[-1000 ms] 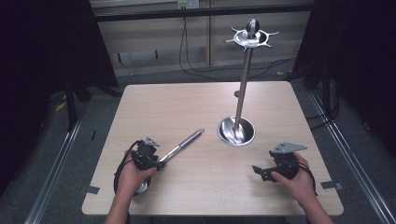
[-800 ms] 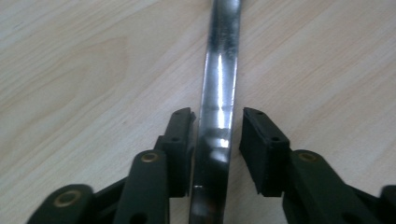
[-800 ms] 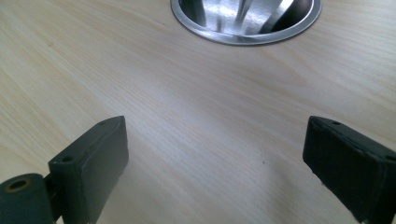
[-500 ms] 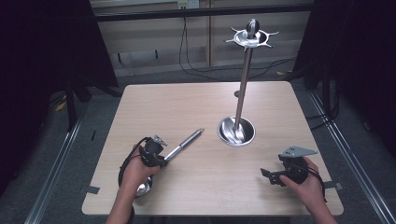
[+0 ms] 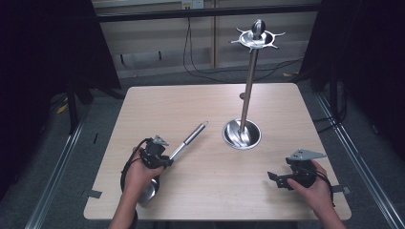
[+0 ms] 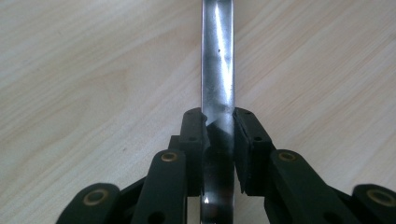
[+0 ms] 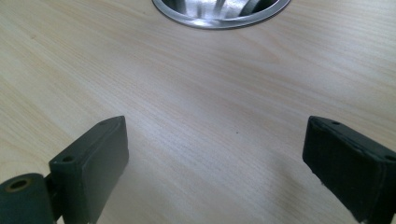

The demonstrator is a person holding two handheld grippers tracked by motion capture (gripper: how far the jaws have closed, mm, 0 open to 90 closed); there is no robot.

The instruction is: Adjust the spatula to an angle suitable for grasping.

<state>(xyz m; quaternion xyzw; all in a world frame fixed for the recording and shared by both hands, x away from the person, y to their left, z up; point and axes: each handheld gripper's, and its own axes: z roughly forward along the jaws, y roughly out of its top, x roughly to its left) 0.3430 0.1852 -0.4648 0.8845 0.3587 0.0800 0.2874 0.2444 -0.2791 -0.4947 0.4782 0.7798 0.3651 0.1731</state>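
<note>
Left gripper (image 5: 162, 160): fingers clamped on ladle handle (image 5: 188, 138), ladle lying on bench (image 5: 191, 105) left of utensil stand (image 5: 242, 133), apparently gripped for lifting toward its hooks | Right gripper (image 5: 277, 179): fingers spread, empty, near-right of stand base, likely waiting to assist.

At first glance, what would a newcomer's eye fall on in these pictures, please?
The tall metal stand rises from a round shiny base right of the table's middle, topped by a spiked dish. At the near left, the left gripper is clamped on the handle of a metal ladle lying on the wood. The right gripper hangs open near the right edge.
</note>
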